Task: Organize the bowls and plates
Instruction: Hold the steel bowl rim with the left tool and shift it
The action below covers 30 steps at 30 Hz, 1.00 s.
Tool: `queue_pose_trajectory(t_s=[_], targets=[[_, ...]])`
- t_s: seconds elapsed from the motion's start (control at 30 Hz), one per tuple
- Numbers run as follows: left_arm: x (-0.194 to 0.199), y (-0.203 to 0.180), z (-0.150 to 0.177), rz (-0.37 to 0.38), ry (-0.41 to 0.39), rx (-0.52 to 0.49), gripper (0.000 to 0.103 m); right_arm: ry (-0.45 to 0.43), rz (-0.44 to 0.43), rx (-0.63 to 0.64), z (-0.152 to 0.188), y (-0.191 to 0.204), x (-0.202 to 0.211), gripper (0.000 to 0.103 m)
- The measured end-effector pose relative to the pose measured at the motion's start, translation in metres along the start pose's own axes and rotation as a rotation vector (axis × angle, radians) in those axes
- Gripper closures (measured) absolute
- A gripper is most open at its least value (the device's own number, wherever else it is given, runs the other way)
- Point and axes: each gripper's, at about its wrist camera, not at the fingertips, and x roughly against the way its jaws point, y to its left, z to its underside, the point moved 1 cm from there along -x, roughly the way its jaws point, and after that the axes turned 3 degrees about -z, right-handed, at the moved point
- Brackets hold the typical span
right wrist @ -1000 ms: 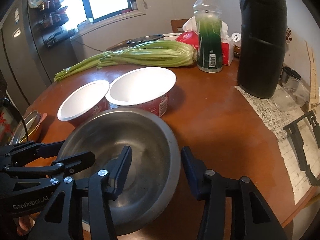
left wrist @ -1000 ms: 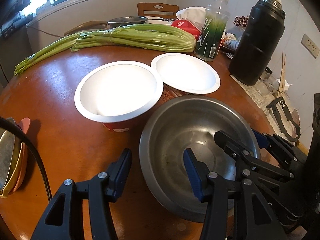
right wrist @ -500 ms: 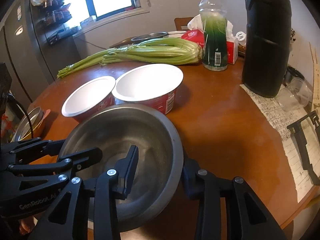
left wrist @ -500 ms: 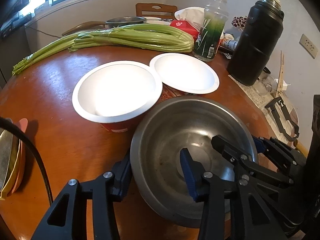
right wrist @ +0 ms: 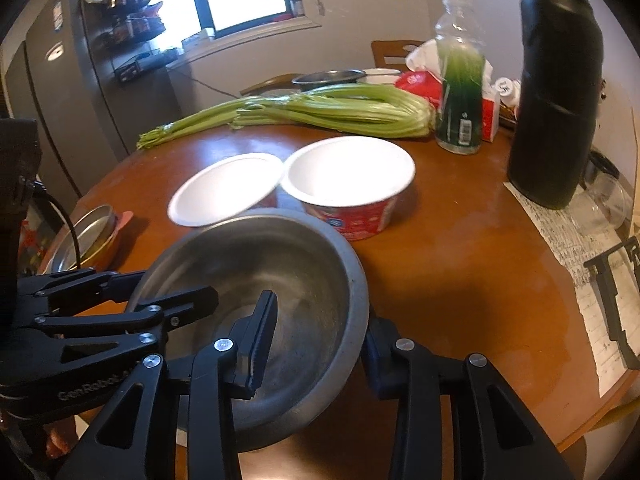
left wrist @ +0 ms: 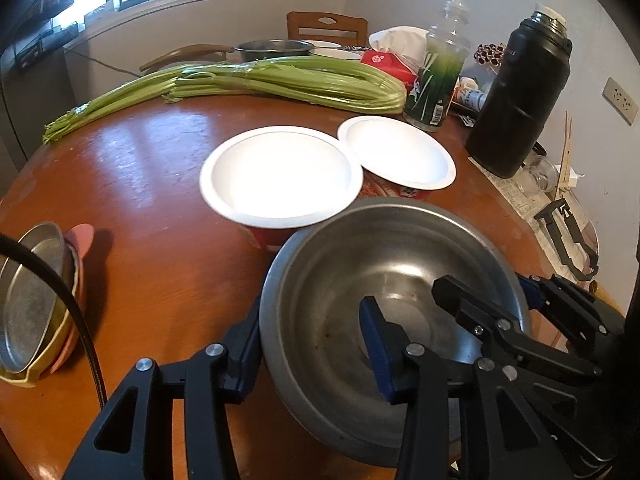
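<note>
Left wrist view: we hold the steel bowl (left wrist: 392, 320) at lower centre, left gripper (left wrist: 308, 344) and right gripper (right wrist: 316, 344) each pinching its rim. Two paper bowls (left wrist: 280, 176) unstacked, mid-frame. Plate stack (left wrist: 32, 300), far left, probably its destination.

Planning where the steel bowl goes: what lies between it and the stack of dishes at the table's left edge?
Only bare table top between steel bowl and stack, in the left wrist view.

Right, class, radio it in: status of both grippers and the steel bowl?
Left gripper shut on steel bowl rim. Right gripper shut on the opposite rim. Bowl's far edge overlaps the nearer paper bowl; second paper bowl beside it.
</note>
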Motion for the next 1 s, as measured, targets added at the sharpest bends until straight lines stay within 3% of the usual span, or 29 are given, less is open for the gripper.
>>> queue_pose_trajectory(t_s=[1.0], targets=[[0.023,0.045,0.028,-0.041,-0.002,0.036,0.057,0.027,-0.052,0.075,0.01,0.056,-0.002,0.061]])
